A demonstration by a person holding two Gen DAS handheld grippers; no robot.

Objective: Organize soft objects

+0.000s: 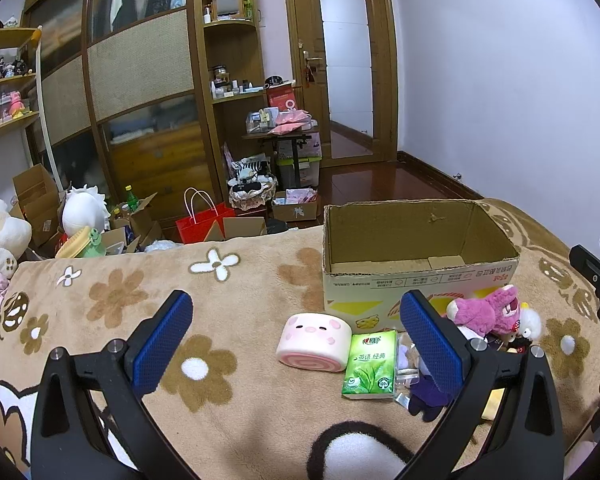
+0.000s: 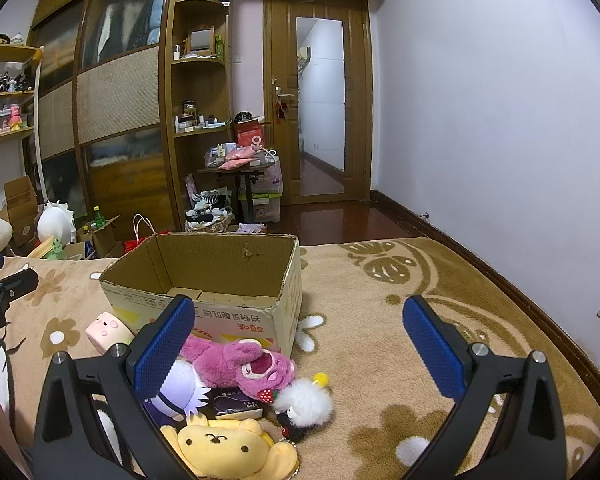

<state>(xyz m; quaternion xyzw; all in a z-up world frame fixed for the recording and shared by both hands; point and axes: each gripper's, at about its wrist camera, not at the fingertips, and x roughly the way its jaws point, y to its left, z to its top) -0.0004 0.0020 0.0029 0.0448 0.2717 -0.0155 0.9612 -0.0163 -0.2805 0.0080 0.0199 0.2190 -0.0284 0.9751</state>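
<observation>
Pink bear plush (image 2: 240, 364) lying lengthwise along cardboard box (image 2: 204, 312) front, head rightward, both grippers' fingers wide apart, empty

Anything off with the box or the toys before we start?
Two small things: the cardboard box has a torn hole in its far inner wall, and its printed text is upside down. The pink bear plush lies tipped over against the box front. Both grippers are open, holding nothing.

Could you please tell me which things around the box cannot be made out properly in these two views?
- Purple plush: left view, body behind the left gripper's finger.
- Dark packet: right view, partly under the pink bear; print too small.
- Yellow plush: right view, cut off by the bottom edge.
- Box floor: both views, mostly behind its near wall.
</observation>
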